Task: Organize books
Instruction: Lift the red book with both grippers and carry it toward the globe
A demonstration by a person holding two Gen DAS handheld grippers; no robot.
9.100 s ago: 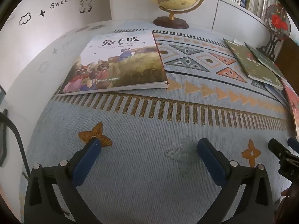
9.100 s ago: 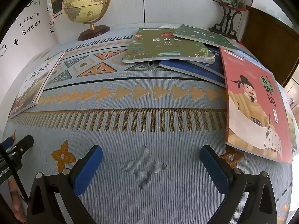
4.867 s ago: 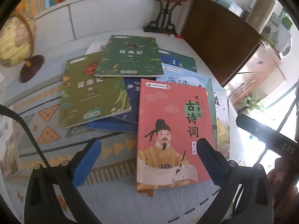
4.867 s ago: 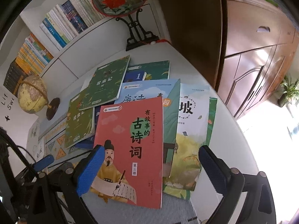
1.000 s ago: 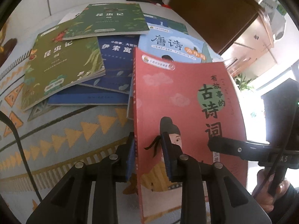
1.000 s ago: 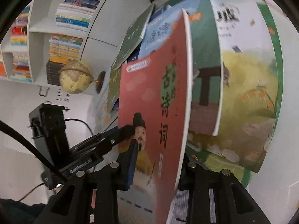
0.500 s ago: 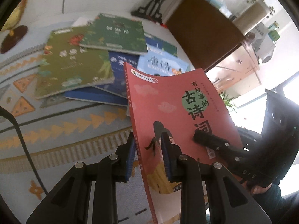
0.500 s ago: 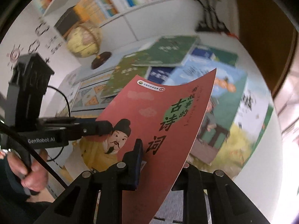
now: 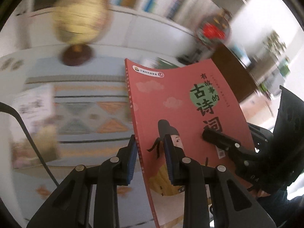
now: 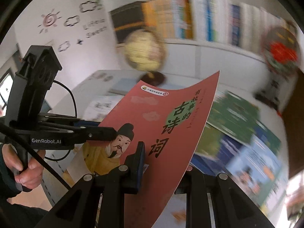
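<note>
The red book [image 9: 182, 114] is now clear of the worktop [image 9: 24, 57], held up in the air between both tools, where a second ago it was only tipping up off the loose pile. The left gripper [image 9: 150, 157] has its jaws clenched on the book's spine edge at about 6 o'clock in the left wrist view. The right gripper [image 10: 163, 161] grips the same cover near its lower edge, jaws closed on it too, with the far pad hidden behind the page. The cover bows a little between the two holds.

The background has swung round as well. The globe [image 9: 79, 19] sits at 11 o'clock and the patterned cloth [image 9: 91, 114] at 9 o'clock, both smeared by motion, so the pair of tools seems to be turning away from the pile. In the right wrist view the remaining books [image 10: 235, 117] lie at 3 o'clock, left flat on the worktop.

I judge this to mean the pick is done and the carry has begun. A single illustrated book [image 9: 36, 102] lies at 9 o'clock on the cloth, and that looks a likely spot to start a neat stack. The thin cover may slip or fold if the two holds drift apart.
</note>
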